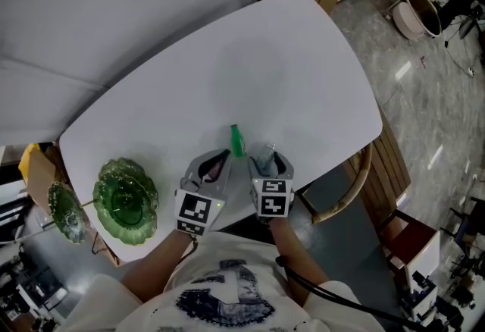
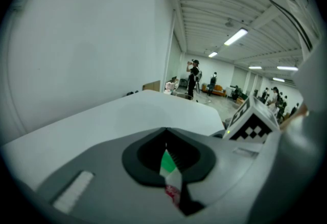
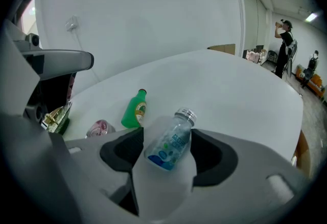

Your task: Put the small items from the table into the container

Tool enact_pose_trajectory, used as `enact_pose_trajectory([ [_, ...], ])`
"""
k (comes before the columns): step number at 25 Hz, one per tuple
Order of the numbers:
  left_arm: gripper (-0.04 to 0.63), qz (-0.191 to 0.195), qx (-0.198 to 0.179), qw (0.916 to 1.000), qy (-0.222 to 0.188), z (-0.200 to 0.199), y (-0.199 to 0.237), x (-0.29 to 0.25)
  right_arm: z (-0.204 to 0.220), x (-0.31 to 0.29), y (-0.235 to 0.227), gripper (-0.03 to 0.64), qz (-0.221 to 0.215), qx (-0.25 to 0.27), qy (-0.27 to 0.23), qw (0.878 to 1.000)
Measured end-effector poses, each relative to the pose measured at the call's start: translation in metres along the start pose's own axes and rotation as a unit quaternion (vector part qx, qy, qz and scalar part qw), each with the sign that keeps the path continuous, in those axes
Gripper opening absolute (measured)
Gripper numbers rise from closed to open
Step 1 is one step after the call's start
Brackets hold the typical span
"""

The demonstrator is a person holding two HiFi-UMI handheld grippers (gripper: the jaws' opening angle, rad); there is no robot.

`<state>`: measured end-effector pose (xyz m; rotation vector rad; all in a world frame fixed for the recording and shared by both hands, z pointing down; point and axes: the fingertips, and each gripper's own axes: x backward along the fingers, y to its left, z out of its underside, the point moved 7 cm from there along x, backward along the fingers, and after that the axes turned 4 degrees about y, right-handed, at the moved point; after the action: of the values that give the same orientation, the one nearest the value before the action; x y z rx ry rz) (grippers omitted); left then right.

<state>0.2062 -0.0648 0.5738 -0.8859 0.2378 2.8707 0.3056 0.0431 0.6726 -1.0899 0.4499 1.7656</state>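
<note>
White table with a few small things near its front edge

The table (image 1: 250, 73) has a plain white top with rounded corners, and most of it is bare. A ruffled green glass dish (image 1: 125, 202) sits at its near left corner. A small green bottle (image 1: 237, 141) with a label and a dark cap is close to the middle of the front edge. Just beside it, on the dish's side, lies a small pinkish round item (image 3: 100, 128). A small clear bottle (image 3: 171, 141) with a blue label and a silver cap is on the other side; whether it rests on the top cannot be told.
</note>
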Motion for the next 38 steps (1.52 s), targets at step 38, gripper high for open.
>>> enact_pose_trajectory([
  [38,-0.011,-0.045,0.012,0.9988,-0.014,0.006,-0.018,0.046,0.010,0.029,-0.005,0.235,-0.014,0.020,-0.025,0.999],
])
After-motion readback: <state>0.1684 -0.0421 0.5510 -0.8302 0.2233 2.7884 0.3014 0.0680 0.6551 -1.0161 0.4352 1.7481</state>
